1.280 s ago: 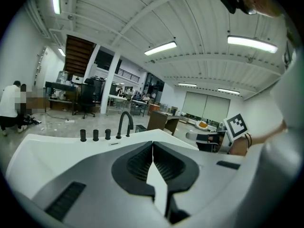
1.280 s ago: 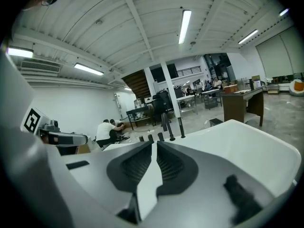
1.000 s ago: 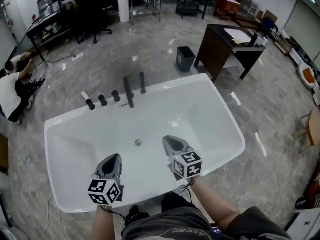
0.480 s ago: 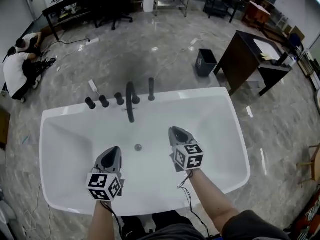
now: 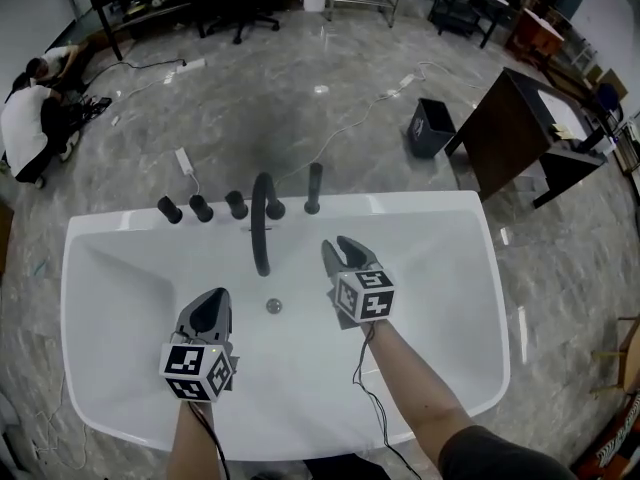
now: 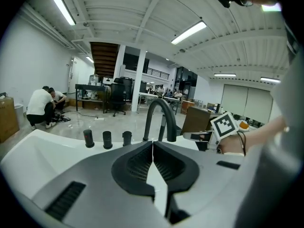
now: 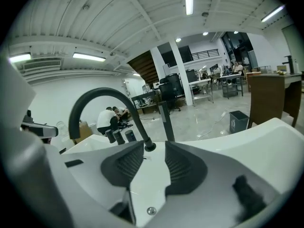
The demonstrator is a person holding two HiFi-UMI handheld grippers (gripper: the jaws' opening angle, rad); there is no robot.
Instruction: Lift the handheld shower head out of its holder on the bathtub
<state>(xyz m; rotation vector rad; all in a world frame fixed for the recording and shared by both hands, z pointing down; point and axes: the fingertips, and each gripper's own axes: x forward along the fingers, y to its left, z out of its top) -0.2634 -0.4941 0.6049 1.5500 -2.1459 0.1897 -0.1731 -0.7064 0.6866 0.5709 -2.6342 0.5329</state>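
On the far rim of the bathtub (image 5: 420,204), three knobs (image 5: 201,208) stand in a row at the left. The spout (image 5: 260,230) rises just right of them and arches forward over the basin, and the handheld shower head (image 5: 314,188) stands upright just right of the spout, apparently in its holder, though the seat is too small to make out. The drain (image 5: 273,306) lies in the tub floor before the spout's mouth; behind the tub a bin (image 5: 431,128) sits on the floor right of centre, a desk (image 5: 515,128) to its right, and two people (image 5: 25,128) crouch far off at the left.
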